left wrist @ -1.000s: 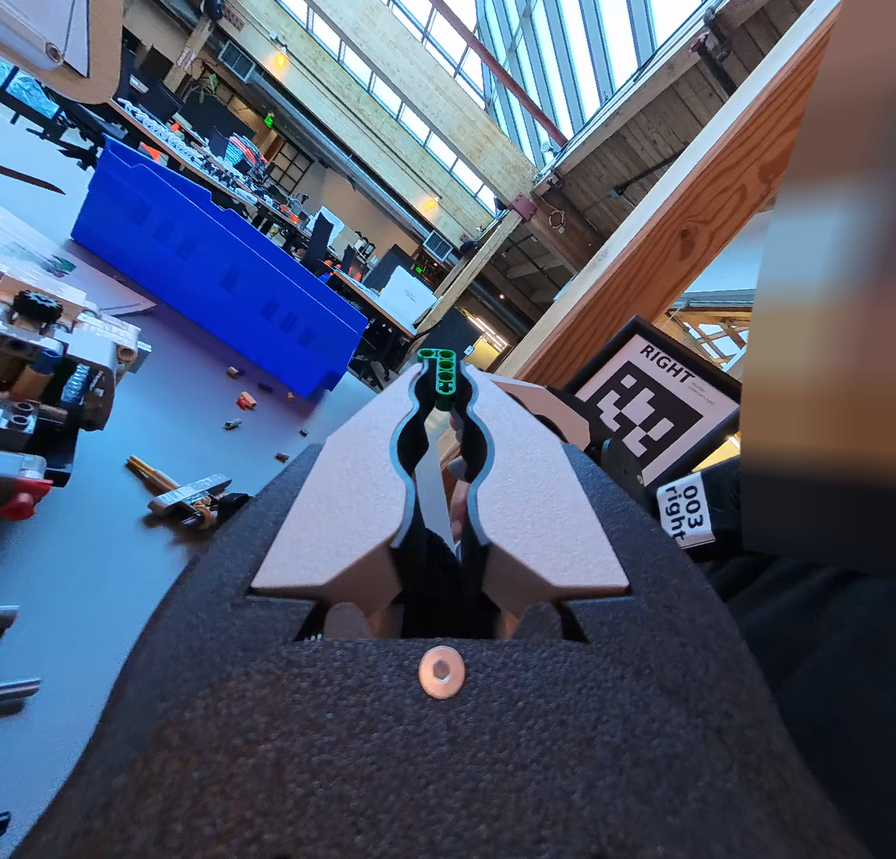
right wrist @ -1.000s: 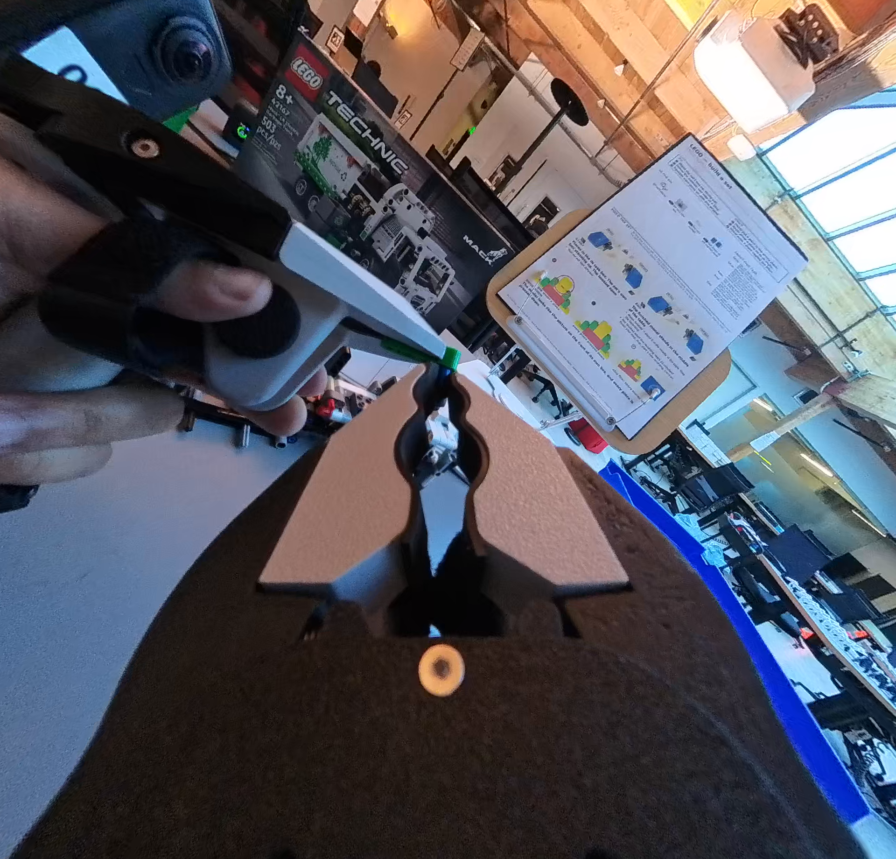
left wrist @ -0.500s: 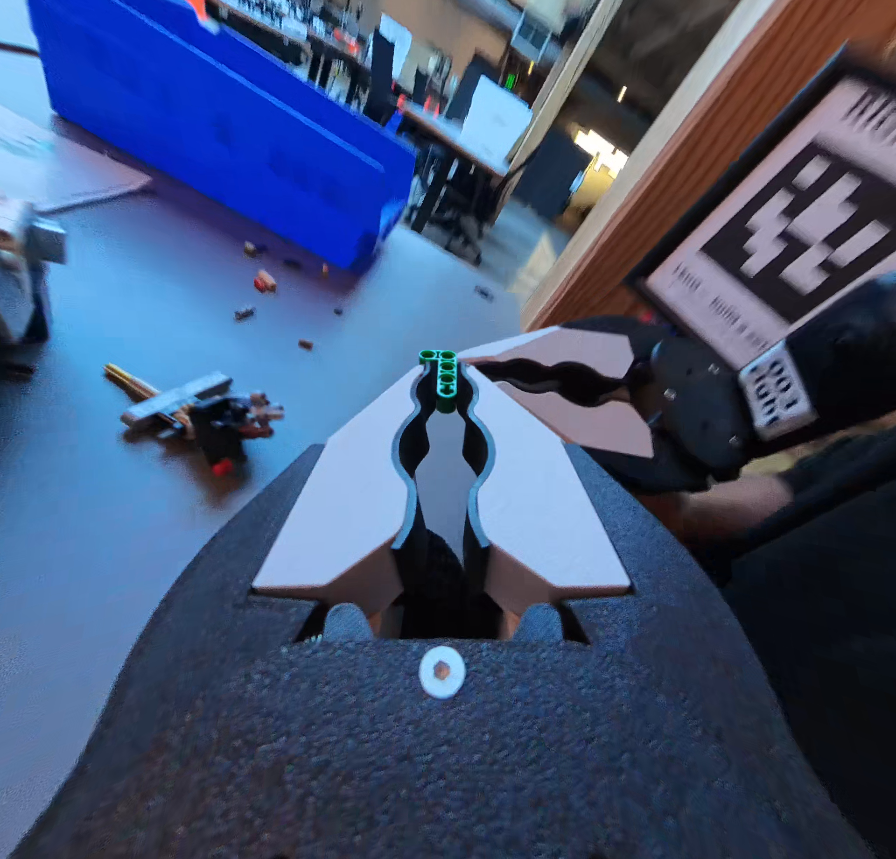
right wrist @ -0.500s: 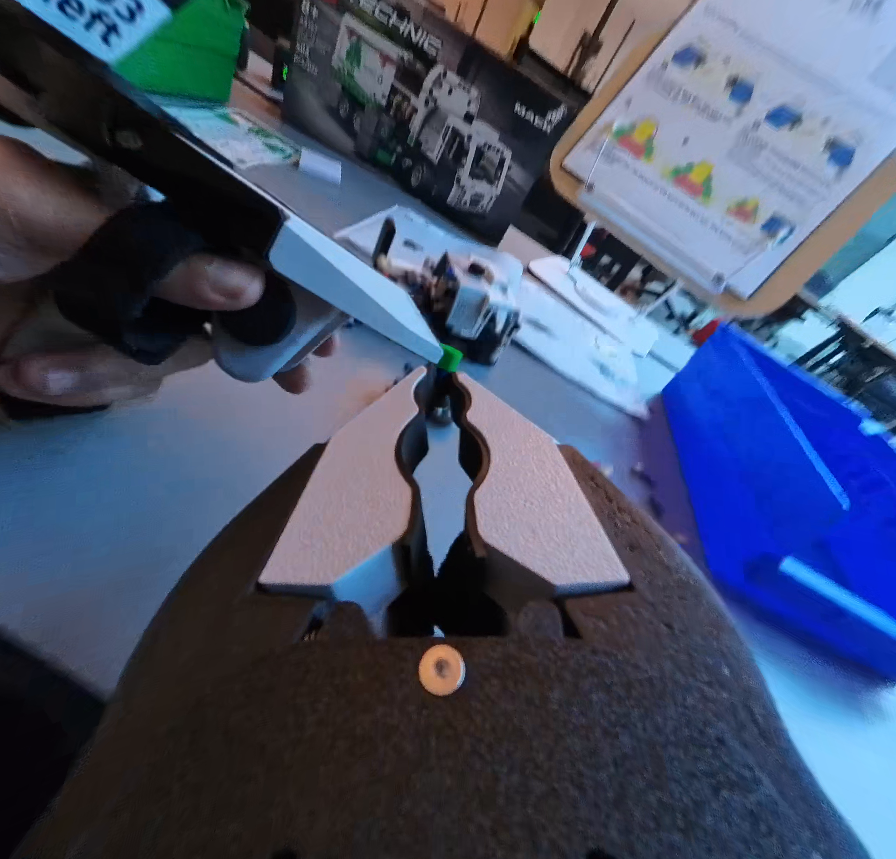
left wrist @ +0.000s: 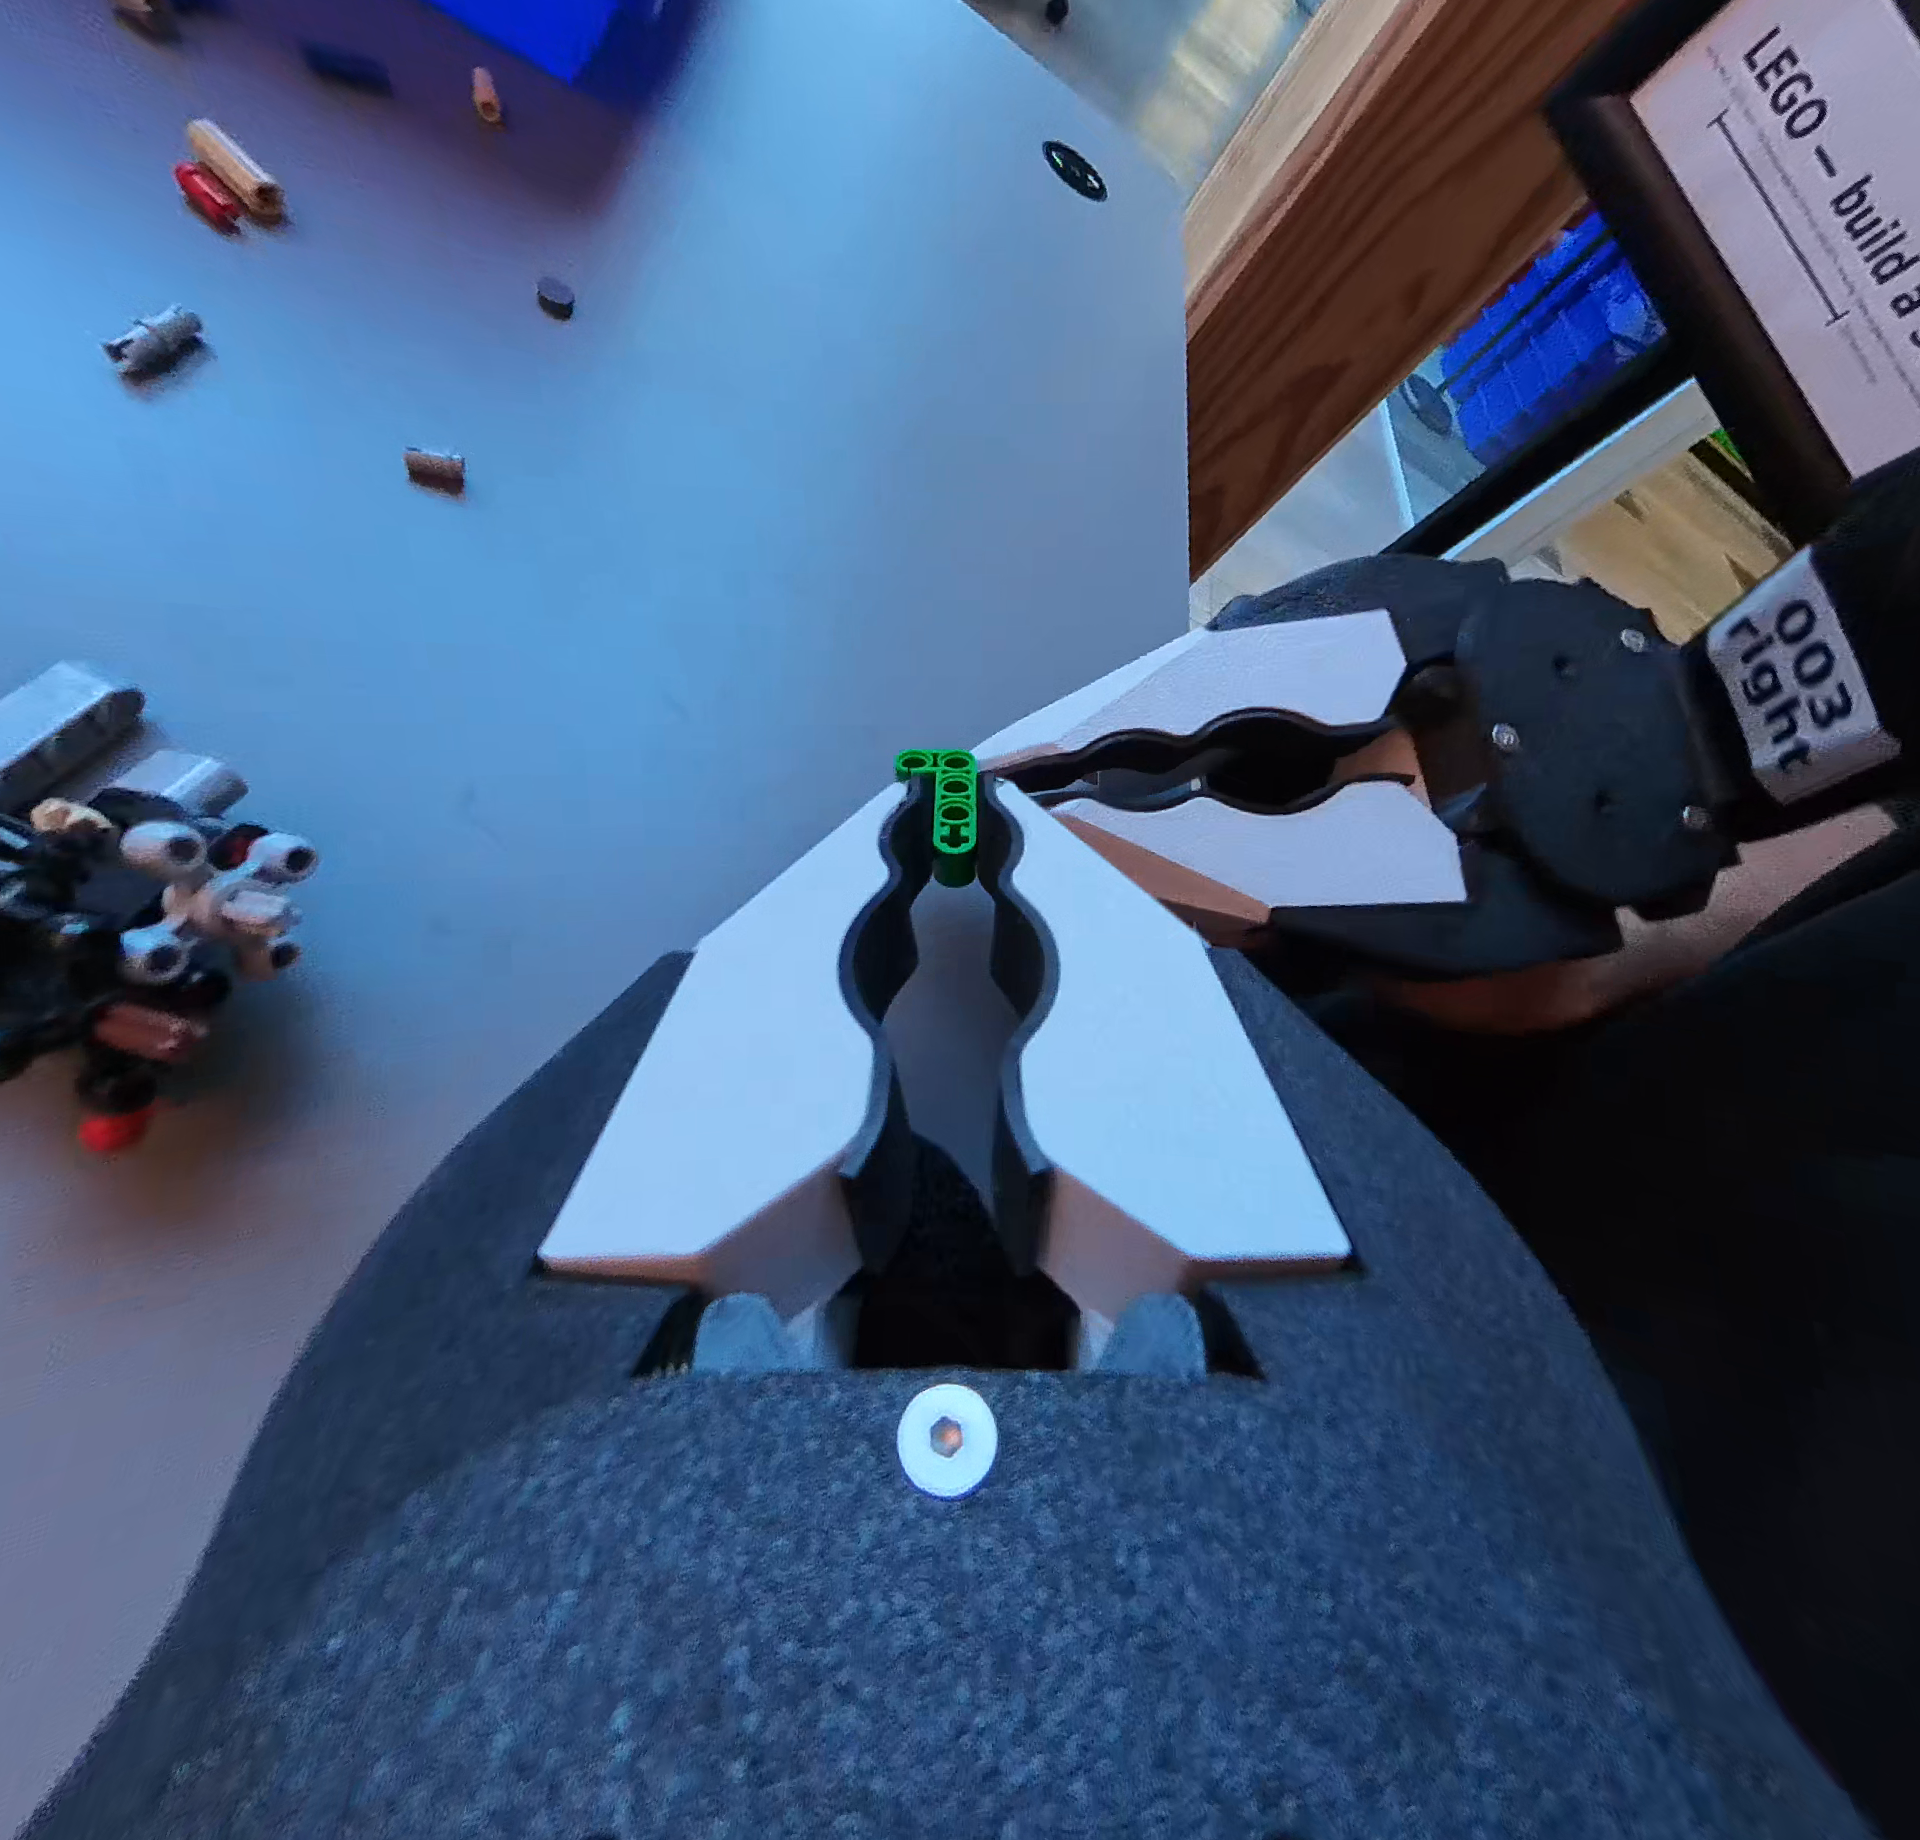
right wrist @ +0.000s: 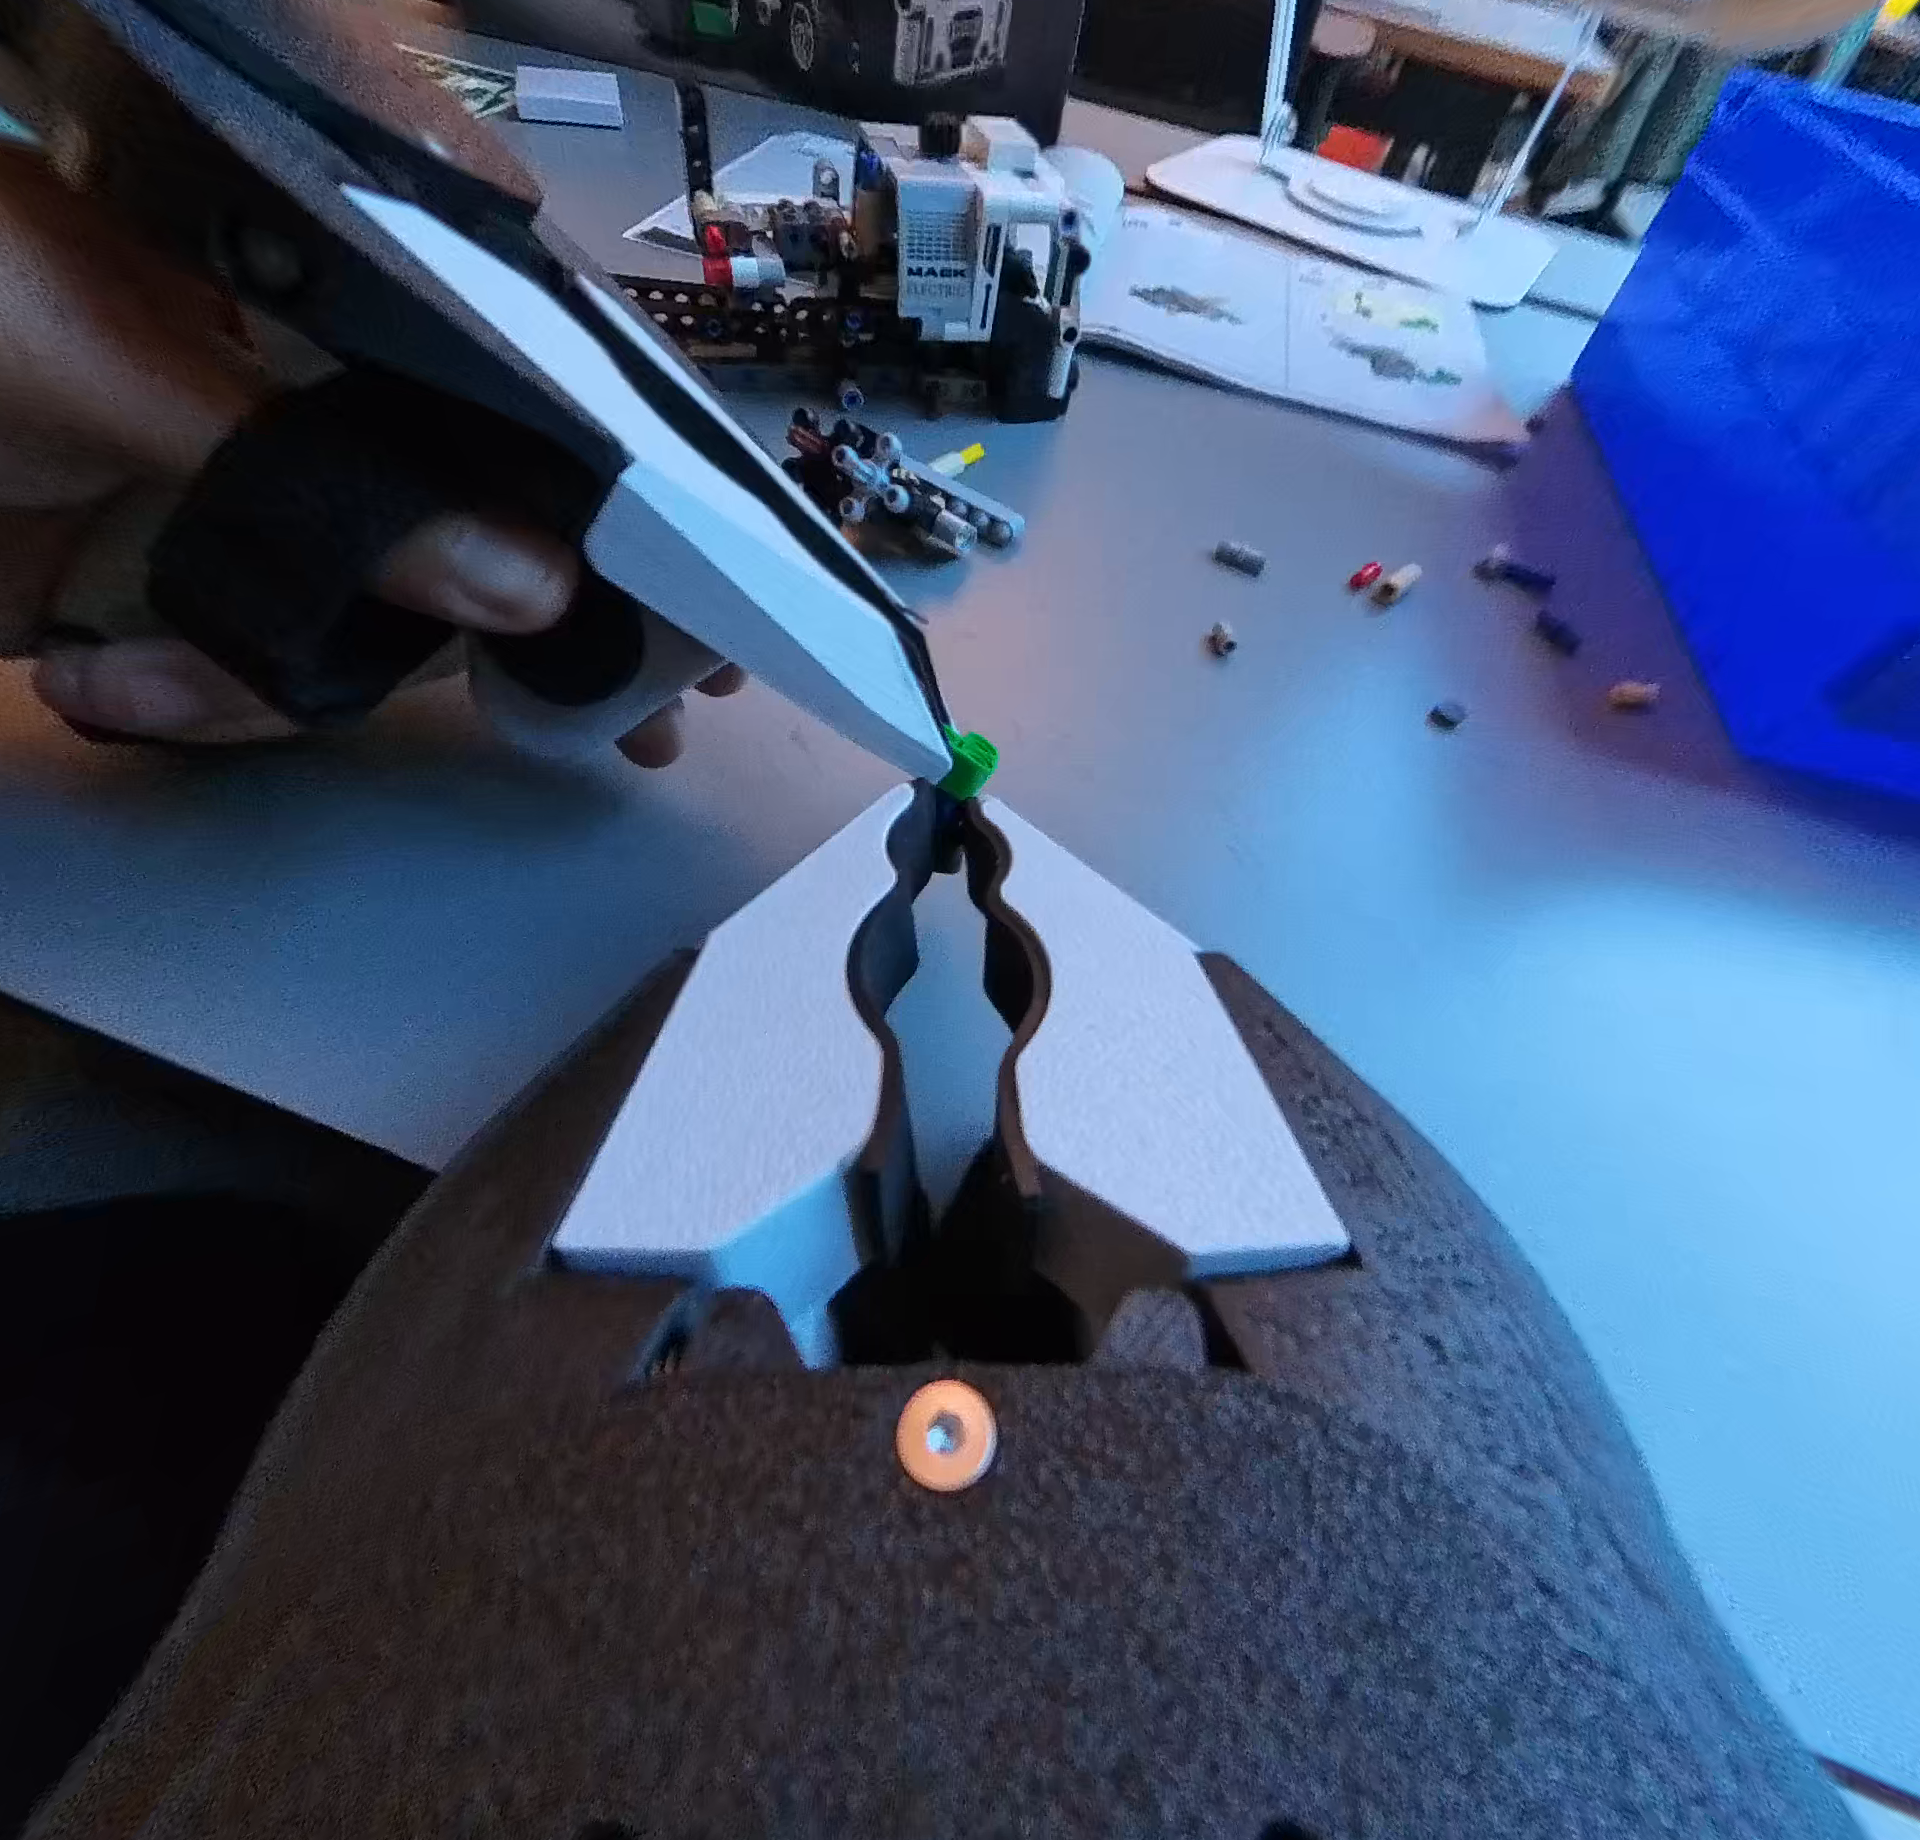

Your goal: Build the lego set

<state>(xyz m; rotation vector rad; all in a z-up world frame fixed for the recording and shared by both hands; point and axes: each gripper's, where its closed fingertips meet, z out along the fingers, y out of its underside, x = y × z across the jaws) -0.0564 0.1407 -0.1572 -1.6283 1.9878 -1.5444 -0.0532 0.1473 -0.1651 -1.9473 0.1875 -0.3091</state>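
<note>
We note the left hand-held gripper (left wrist: 951, 803) clamped on a small green L-shaped beam (left wrist: 948, 803), held in the air above the grey worktop (left wrist: 675, 543). The right hand-held gripper (right wrist: 948, 829) comes in from the side, tips touching the beam; its fingers sit nearly together on something small and dark, possibly a pin (right wrist: 948, 840), though we cannot tell for certain.

Step in hand, as we judge it: fitting a connector into one hole of the beam, off the model.

The half-built truck (right wrist: 935, 273) and a small sub-assembly (right wrist: 894, 491) lie well apart on the worktop, with loose pins (right wrist: 1382, 580) near the blue bin (right wrist: 1766, 388).

Next move calls for lining the dark part up with a hole axis, then pushing straight while the left grip resists twisting.
</note>
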